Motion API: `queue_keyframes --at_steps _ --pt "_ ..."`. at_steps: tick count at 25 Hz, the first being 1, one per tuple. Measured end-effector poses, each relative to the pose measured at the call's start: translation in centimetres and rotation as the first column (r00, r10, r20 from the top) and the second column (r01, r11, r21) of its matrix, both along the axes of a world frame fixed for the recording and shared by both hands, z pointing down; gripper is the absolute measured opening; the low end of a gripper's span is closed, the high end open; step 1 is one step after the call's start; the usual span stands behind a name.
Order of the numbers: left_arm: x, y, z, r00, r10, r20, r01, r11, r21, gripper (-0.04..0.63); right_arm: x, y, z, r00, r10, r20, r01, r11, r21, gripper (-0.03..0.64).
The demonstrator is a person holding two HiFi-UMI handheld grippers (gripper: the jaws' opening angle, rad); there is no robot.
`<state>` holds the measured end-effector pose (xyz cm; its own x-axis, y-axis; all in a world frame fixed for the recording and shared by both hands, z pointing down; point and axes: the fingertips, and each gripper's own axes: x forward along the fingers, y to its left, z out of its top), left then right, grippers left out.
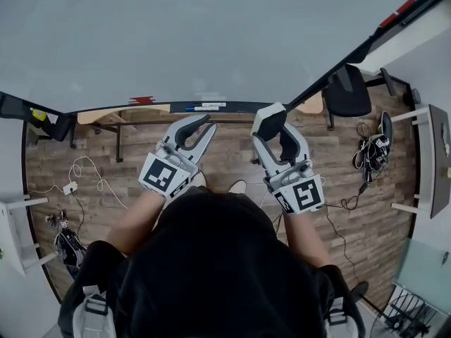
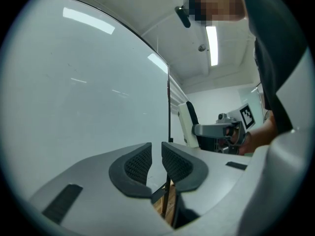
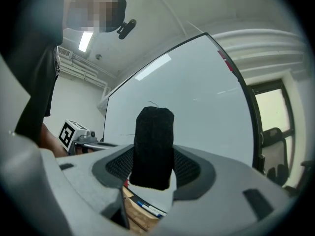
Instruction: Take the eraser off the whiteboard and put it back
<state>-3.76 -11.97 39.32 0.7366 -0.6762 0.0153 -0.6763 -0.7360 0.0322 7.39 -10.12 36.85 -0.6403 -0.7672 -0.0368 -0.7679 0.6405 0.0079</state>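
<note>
1. The black eraser (image 3: 154, 132) is clamped upright between the wide-set jaws of the right gripper (image 3: 153, 167), in front of the whiteboard (image 3: 202, 92).
2. The left gripper (image 2: 156, 163) is held with its jaws almost together and nothing between them.

R gripper (image 3: 153, 170) clamped on black eraser (image 3: 154, 139), pads pressing both sides; eraser upright, rounded top poking above jaws. Facing blank whiteboard (image 3: 197, 92), small red mark (image 3: 224, 58) near top-right edge. Below jaws: blue-capped marker (image 3: 147, 208) lying along board's lower edge, wood floor (image 3: 134, 216) under. L gripper's tag cube (image 3: 70, 132) at left. Window (image 3: 273, 107) & dark chair (image 3: 272, 149) at right.
</note>
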Motion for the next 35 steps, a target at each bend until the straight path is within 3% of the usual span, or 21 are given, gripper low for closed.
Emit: queue_keyframes --at_steps 11,17,25,35 --pt "0.2 0.3 -0.2 1.000 0.006 0.003 -0.006 1.000 0.003 0.057 -0.1 0.3 1.1 1.000 0.011 0.006 -0.011 0.999 -0.033 0.232" --pt "0.8 -0.2 -1.2 1.000 0.005 0.004 -0.005 1.000 0.019 0.057 1.6 -0.4 0.3 0.998 0.063 0.006 -0.063 0.998 -0.018 0.230" --pt "5.3 -2.1 -5.4 0.998 0.044 -0.033 -0.042 0.997 0.072 0.057 5.5 -2.9 -3.5 0.989 0.143 -0.048 -0.139 0.986 0.090 0.232" --pt "10.2 -5.6 -7.8 0.998 0.066 -0.006 -0.065 0.994 0.088 0.057 9.4 -7.7 -5.8 0.945 0.220 -0.242 -0.162 0.958 0.238 0.232"
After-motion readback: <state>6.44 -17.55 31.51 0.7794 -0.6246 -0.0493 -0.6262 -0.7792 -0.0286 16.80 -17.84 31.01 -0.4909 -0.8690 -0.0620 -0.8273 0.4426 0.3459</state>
